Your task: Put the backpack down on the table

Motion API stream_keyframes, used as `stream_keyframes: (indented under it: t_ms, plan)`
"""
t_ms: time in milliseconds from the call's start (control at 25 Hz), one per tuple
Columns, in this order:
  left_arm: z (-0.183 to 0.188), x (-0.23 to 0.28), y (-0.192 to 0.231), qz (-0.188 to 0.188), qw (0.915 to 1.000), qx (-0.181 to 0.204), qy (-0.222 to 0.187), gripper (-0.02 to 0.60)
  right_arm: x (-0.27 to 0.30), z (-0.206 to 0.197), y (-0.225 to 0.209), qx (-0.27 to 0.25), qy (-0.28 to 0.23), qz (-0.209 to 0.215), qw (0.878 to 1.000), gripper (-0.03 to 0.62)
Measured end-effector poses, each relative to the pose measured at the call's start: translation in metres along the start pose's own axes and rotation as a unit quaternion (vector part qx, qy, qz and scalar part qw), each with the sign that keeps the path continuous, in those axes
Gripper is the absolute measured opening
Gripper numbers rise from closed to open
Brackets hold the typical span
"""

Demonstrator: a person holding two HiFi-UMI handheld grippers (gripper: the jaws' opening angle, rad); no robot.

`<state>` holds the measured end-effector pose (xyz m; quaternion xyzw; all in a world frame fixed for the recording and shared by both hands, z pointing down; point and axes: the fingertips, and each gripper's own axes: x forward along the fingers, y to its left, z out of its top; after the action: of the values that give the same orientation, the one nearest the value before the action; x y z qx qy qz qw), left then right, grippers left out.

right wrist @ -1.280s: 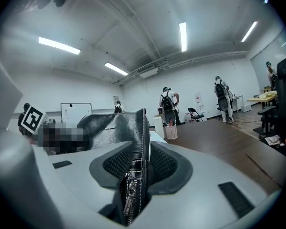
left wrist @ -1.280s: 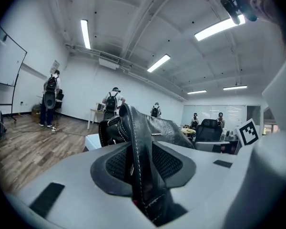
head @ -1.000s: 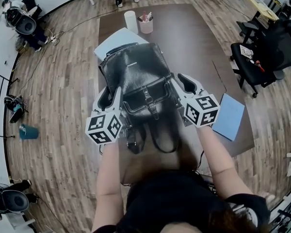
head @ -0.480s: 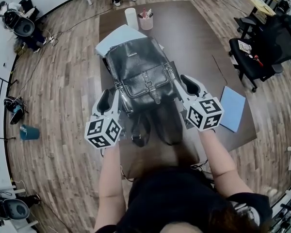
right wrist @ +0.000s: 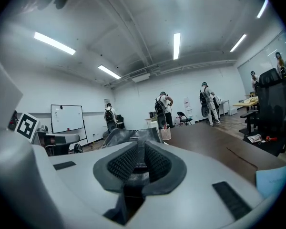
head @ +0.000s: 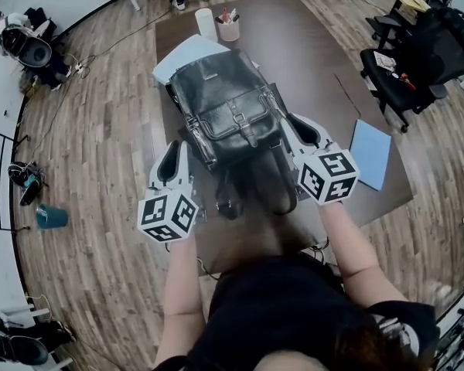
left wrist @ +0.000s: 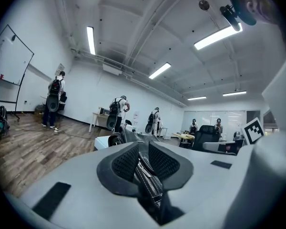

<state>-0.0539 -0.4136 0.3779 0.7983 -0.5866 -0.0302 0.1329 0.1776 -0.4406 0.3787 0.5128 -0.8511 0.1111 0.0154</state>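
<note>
A black leather backpack [head: 228, 103] lies flap-up on the brown table [head: 309, 52], with its straps [head: 255, 195] trailing toward me. My left gripper [head: 178, 147] is at its near left side and my right gripper [head: 288, 122] at its near right side. The left gripper's jaws have just been closing. In the left gripper view my left gripper [left wrist: 143, 149] is shut on a zippered edge of the backpack [left wrist: 148, 178]. The right jaws have also just been closing. In the right gripper view my right gripper [right wrist: 139, 152] pinches a narrow dark strip of the backpack [right wrist: 136, 163].
A pale sheet [head: 184, 54] lies under the backpack's far end. Behind it stand a white roll [head: 206, 23] and a pink pen cup [head: 230, 29]. A light blue notebook [head: 369, 154] lies at the table's right edge, near a black office chair [head: 406, 72]. People stand across the room.
The backpack has shifted farther onto the table, away from me, and both grippers went with it. Both pairs of jaws have narrowed onto its sides.
</note>
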Motion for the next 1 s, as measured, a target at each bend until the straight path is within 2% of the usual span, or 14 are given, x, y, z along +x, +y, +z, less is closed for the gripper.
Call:
stream_keyframes:
  t_ms: [200,400,1000]
  plan:
    - [0.002,-0.013,-0.006,-0.005,0.9998,0.018,0.003,0.069,-0.012,-0.004,0.007,0.001,0.004,-0.015,1.0,0.018]
    - [-0.002,-0.024,-0.007,-0.003,0.9994,0.033,0.009,0.061,-0.022,-0.013,0.017,0.0,0.014,-0.02,1.0,0.017]
    - [-0.015,-0.052,-0.005,-0.002,0.9995,0.022,0.023,0.057,-0.044,-0.027,0.04,-0.006,0.03,-0.024,0.999,0.017]
